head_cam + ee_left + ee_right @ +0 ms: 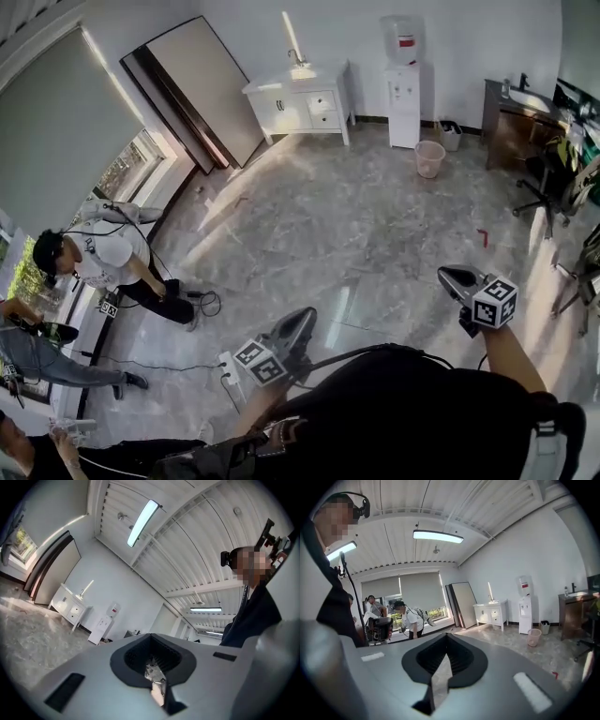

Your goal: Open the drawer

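Presently both tools are well short of the work.

Head view: the left gripper (pixel 302 321) and right gripper (pixel 450 275) are held out low over the marble floor (pixel 356 225), 1 at each side of the holder's dark-clad body. The white cabinet (pixel 300 98) carrying the drawers (pixel 323 103) stands at the far wall, well apart from both tools, roughly straight ahead of the left gripper. The drawer fronts appear flush, none pulled out. A water dispenser (pixel 404 80) stands just beside the cabinet, on the right gripper's side, with a pink bin (pixel 430 157) near it. Only this view shows both tools together and the open floor between them and the cabinet.

Left gripper view: the jaws are pressed together with nothing gripped. The cabinet shows small, far ahead and well left of the jaw line. Most of this view is ceiling, with a strip light (pixel 142 521) that the head view does not take in.

Right gripper view: the jaws are likewise closed on nothing. The cabinet lies far ahead, right of the jaw line. Left of the jaws are a blinded window (pixel 408 590) and 2 people (pixel 407 618) before it, whom the left gripper view does not show.
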Available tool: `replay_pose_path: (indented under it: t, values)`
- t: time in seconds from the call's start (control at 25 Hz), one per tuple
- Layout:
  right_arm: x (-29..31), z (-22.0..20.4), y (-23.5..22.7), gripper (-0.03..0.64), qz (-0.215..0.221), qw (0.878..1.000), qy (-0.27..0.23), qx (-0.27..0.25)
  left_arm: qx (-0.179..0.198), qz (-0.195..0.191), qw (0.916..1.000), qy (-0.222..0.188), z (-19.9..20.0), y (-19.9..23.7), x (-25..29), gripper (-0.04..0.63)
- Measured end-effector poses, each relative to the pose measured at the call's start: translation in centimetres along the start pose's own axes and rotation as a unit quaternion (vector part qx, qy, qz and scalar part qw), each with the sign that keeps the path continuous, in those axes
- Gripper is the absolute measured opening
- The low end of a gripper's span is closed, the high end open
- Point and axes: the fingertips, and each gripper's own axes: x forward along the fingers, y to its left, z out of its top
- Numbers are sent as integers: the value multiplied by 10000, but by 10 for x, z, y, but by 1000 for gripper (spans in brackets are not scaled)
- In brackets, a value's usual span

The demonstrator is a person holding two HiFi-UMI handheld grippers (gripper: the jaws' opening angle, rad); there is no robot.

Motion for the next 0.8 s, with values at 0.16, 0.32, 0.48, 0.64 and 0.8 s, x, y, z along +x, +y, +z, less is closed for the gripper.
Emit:
replay_pose_path:
  t: [0.16,0.32,0.48,0.64,0.8]
  values:
    - [59,20,0,2,-98,9999,-83,-9,59,-201,9998,20,38,56,10,2]
    - [100,20,-1,2,-132,9999,42,-9,76,-219,9997,41,53,97,5,2]
    - [137,37,-12,2,-92,9999,121,6,-31,26,10000,-36,71,132,-5,2]
    - [175,54,-33,2,133,9998,130,-31,-74,319,9994,-144,82,160,0,2]
    - [216,66,-56,2,469,9987,184,-23,-33,549,9983,-200,96,182,22,2]
